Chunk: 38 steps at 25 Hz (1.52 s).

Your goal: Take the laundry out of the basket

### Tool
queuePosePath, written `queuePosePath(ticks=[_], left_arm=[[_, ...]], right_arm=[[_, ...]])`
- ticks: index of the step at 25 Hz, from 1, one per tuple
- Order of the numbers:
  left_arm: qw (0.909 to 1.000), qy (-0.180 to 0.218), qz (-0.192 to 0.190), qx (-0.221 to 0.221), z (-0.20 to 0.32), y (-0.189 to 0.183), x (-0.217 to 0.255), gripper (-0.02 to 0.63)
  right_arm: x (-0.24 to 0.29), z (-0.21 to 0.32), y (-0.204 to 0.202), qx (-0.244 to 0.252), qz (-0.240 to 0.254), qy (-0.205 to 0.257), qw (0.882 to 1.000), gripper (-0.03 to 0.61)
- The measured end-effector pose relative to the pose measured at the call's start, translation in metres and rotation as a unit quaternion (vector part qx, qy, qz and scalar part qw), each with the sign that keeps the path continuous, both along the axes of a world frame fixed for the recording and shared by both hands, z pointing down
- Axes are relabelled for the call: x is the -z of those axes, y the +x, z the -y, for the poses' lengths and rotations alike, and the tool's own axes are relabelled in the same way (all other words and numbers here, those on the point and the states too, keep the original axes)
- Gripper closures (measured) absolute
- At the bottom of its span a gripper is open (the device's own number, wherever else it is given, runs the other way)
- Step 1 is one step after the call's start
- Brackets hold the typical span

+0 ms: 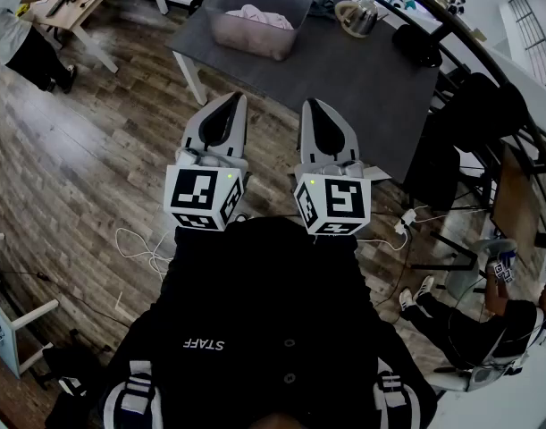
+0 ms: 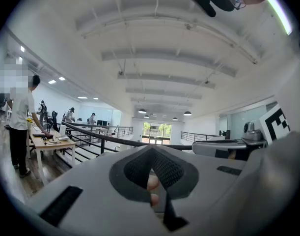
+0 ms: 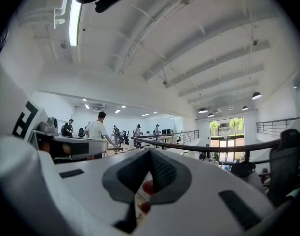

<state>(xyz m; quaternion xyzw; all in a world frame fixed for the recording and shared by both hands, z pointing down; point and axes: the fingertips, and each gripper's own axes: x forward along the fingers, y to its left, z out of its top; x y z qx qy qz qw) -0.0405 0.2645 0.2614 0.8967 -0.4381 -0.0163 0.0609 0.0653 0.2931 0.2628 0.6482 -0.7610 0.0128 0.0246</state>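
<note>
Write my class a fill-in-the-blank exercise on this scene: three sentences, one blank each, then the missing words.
1. The basket holding the laundry stands on the dark ____.
2. The jaws of the left gripper and the right gripper are both ____.
3. Of the two grippers, ____ touches the laundry.

Missing words: table; shut; neither.

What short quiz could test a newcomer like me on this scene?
1. True or false: the laundry lies in the basket.
2. The basket stands on: A) the floor, B) the table, C) a chair.
3. Fill in: the left tongs and right tongs, both shut, hold ____.
Key: 1 true; 2 B; 3 nothing.
</note>
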Motion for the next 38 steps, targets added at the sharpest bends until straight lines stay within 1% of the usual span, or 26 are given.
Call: queuePosePath(ticks=[6, 13, 17, 20, 24, 31, 35, 38], left_arm=[[1.0, -0.005, 0.003, -0.003, 0.006, -0.014, -0.006, 0.614], [0.9996, -0.026, 0.013, -0.007, 0.01, -0.041, -0.028, 0.614], [0.9987, -0.049, 0.017, 0.001, 0.013, -0.062, -0.05, 0.614], [0.9974, -0.067, 0.019, 0.017, 0.018, -0.082, -0.064, 0.614], [0.997, -0.071, 0.018, 0.027, 0.025, -0.103, -0.069, 0.614], [0.9973, -0.061, 0.032, 0.024, 0.034, -0.099, -0.068, 0.614], [0.9965, -0.068, 0.031, 0.038, 0.05, -0.106, -0.078, 0.614], [0.9957, -0.072, 0.027, 0.051, 0.07, -0.103, -0.087, 0.614]], right_arm=[[-0.002, 0.005, -0.017, -0.003, 0.009, 0.003, 1.0, 0.565], [-0.022, 0.008, -0.037, -0.015, 0.013, -0.02, 1.0, 0.565], [-0.039, 0.008, -0.035, -0.034, 0.018, -0.041, 0.998, 0.565], [-0.049, 0.009, -0.04, -0.041, 0.019, -0.051, 0.998, 0.565], [-0.049, 0.012, -0.054, -0.042, 0.017, -0.049, 0.998, 0.565], [-0.054, 0.029, -0.05, -0.04, 0.02, -0.057, 0.997, 0.565], [-0.063, 0.05, -0.048, -0.036, 0.017, -0.062, 0.997, 0.565], [-0.069, 0.075, -0.041, -0.029, 0.013, -0.064, 0.997, 0.565]])
